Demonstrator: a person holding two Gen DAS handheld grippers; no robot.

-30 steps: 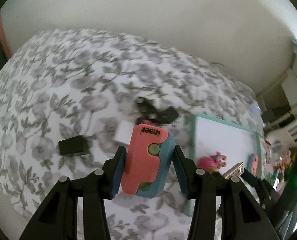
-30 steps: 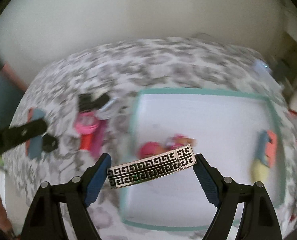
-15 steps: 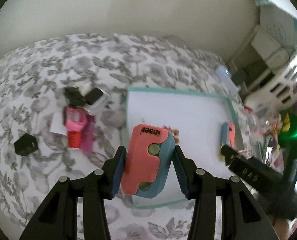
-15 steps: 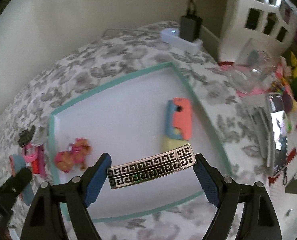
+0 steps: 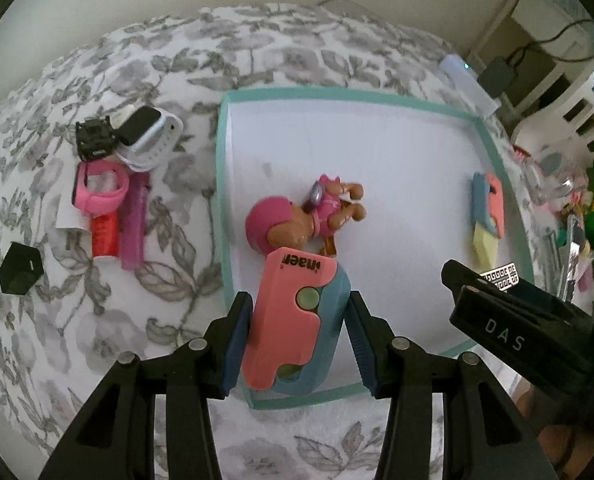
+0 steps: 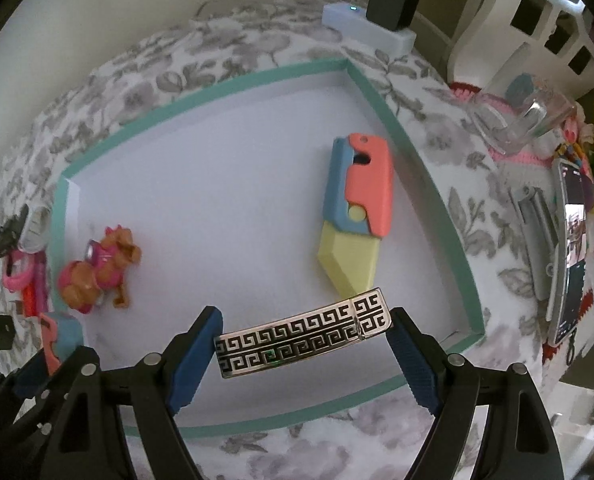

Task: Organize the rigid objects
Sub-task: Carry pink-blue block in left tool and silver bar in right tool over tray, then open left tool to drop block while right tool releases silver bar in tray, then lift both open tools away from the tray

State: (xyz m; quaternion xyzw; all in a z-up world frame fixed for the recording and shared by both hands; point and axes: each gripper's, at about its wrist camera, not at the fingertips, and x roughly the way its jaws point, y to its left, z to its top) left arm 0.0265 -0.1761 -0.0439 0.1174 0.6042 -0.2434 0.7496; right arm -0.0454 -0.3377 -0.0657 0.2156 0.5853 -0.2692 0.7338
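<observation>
My left gripper (image 5: 297, 336) is shut on a pink and blue toy knife (image 5: 293, 320), held above the front left edge of the teal-rimmed white tray (image 5: 337, 94). My right gripper (image 6: 303, 340) is shut on a silver bracelet with a black key pattern (image 6: 303, 332), above the tray's (image 6: 217, 88) front right part. In the tray lie a pink toy dog (image 5: 309, 216) (image 6: 97, 272) and a second toy knife with a yellow blade (image 6: 355, 216) (image 5: 487, 216). The right gripper also shows in the left wrist view (image 5: 509, 312).
Left of the tray on the flowered cloth lie a pink watch (image 5: 99, 190), a red item (image 5: 105, 234), a white smartwatch (image 5: 149, 136), a small black toy (image 5: 93, 138) and a black cube (image 5: 20, 268). A power strip (image 6: 367, 26), clear holder (image 6: 525, 120) and phone (image 6: 569, 252) are right.
Both grippers have moved right and forward over the tray with their objects still held. The tray and toy dog now sit closer under the left gripper.
</observation>
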